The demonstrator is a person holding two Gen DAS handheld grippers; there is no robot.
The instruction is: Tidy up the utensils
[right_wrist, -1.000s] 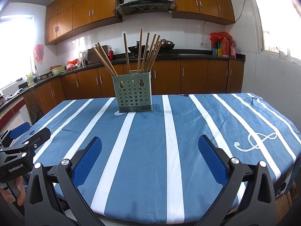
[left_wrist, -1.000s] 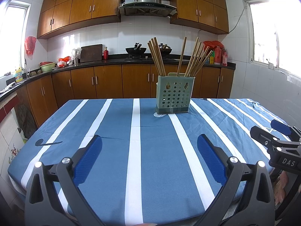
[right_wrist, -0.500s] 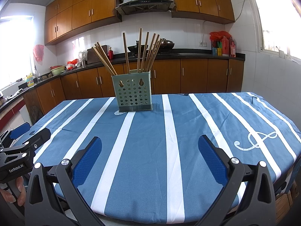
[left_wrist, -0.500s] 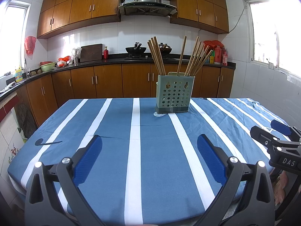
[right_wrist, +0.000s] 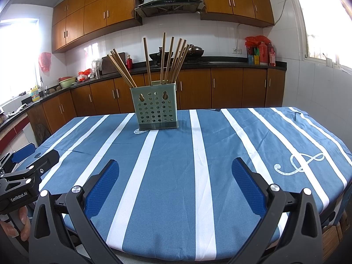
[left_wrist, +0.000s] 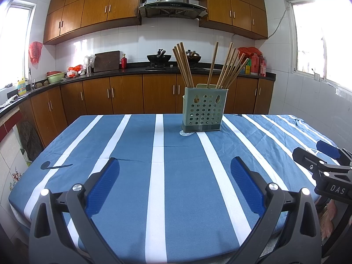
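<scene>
The chopsticks (left_wrist: pixel 222 66) stand bundled in a pale green perforated holder (left_wrist: pixel 204 109) on the far half of the table, well ahead of both grippers and with nothing between. From the left gripper (left_wrist: pixel 175 171) the holder sits ahead and slightly to the right; from the right gripper (right_wrist: pixel 175 171) it sits ahead and slightly to the left. The sticks fan out in two clusters, one leaning left, the rest upright or leaning right, their upper halves well clear of the rim.

They look like thin wooden or bamboo sticks: probably light, stiff and smooth, so apt to roll or pivot between the pads if pinched near one end. A hold on the exposed shaft just above the rim, taken across the stick, seems safest. The holder appears to be light plastic and could tip or slide on the striped blue tablecloth (left_wrist: pixel 132 154) if a stick is dragged sideways rather than lifted straight up.

Both grippers hover low over the near edge of the cloth, their jaws spread wide and holding nothing. Each shows at the edge of the other's view.
</scene>
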